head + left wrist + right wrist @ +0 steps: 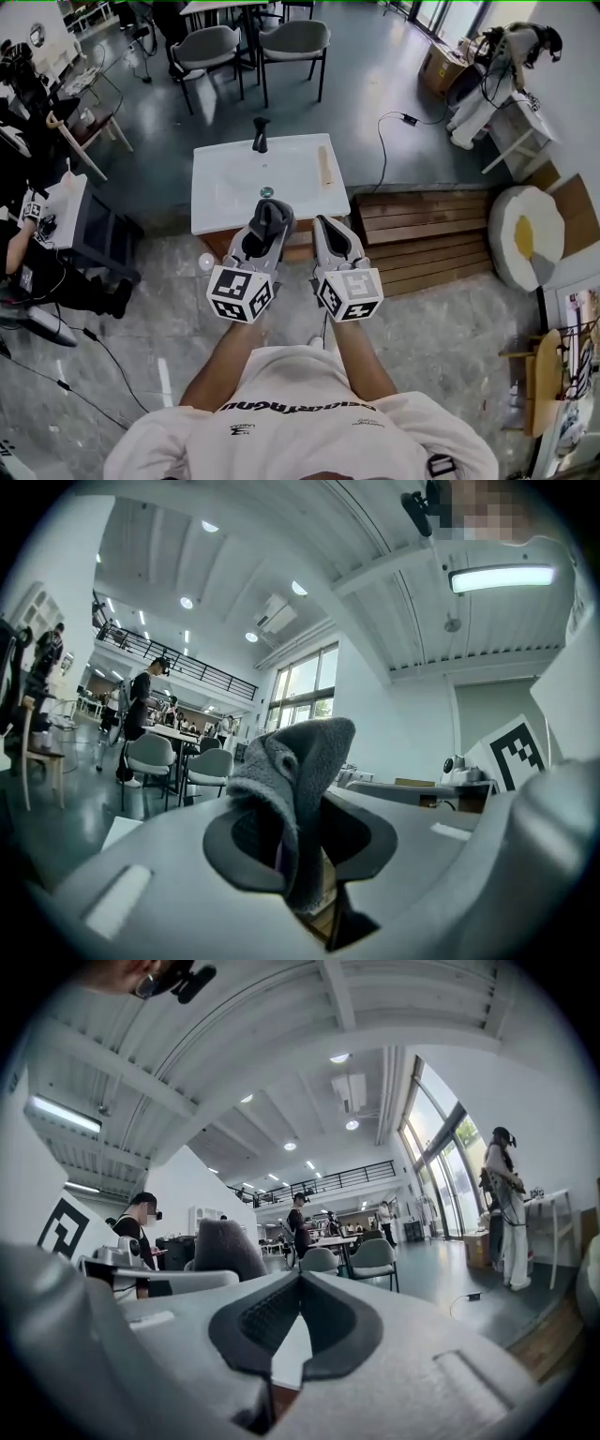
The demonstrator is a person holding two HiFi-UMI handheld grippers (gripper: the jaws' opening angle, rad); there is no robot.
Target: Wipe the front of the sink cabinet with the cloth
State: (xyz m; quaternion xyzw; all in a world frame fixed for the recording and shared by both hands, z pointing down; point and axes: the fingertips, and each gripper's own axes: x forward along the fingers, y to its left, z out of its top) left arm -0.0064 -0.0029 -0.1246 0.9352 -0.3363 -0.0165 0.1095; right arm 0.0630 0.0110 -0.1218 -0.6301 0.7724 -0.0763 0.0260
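Now the person stands just in front of the sink [225, 187], arms stretched forward, a gripper in each hand. The left gripper [265, 230] has its jaws clamped on the grey cloth [270, 214]; in the left gripper view the cloth [295, 761] is pinched between the dark pads and bunches up above them, its free end against the open room rather than any surface. The right gripper [326, 225] sits just beside the left, marker cubes nearly level. In the right gripper view its jaws meet at the tips with nothing between them [300, 1283], leaving only a narrow wedge further back. From the head view both gripper tips overlap the sink's near edge, and a strip of the brown cabinet [300, 251] front shows between and below them; whether the cloth touches it cannot be told. On the white sink top a black faucet [260, 134] stands at the far edge, the drain [266, 191] lies near the cloth, and a beige roll [325, 164] lies along the right side. Wooden planks [431, 234] lie on the floor to the right of the cabinet, and two grey chairs [211, 47] stand well beyond the sink.
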